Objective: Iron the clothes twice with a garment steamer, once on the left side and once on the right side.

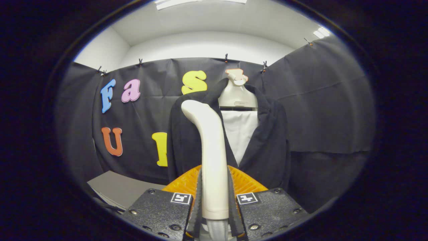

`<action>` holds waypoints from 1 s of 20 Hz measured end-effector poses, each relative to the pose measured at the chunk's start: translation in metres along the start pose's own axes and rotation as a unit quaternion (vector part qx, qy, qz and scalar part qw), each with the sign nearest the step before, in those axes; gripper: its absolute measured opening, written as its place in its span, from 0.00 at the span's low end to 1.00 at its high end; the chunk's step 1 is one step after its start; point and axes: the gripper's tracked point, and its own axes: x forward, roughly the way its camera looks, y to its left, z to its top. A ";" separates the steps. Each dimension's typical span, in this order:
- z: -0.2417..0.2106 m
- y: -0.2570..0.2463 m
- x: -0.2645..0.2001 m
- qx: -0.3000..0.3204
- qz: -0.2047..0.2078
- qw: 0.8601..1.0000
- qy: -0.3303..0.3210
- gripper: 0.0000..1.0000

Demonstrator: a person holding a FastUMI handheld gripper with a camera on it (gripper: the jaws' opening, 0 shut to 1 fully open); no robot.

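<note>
A cream garment steamer wand point(210, 147) stands upright between my fingers, and my gripper point(214, 197) is shut on its handle. Its head reaches up against the left front panel of a dark jacket point(267, 144) hanging just beyond. The jacket hangs open on a pale hanger stand point(236, 93), with a white board point(241, 130) showing between its lapels. The steamer's grey hose point(216, 231) drops away below the handle.
An orange ribbed piece point(182, 183) sits right behind the fingers. A grey table corner point(117, 189) lies low to the left of the jacket. Black cloth walls close in behind and to the right.
</note>
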 end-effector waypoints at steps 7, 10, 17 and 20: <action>-0.030 -0.009 0.001 -0.006 -0.013 0.999 0.033 0.36; -0.043 -0.015 -0.002 -0.001 -0.015 0.999 0.050 0.36; -0.083 -0.030 -0.013 0.002 -0.024 0.996 0.090 0.36; -0.100 -0.031 -0.017 -0.002 -0.026 0.994 0.104 0.36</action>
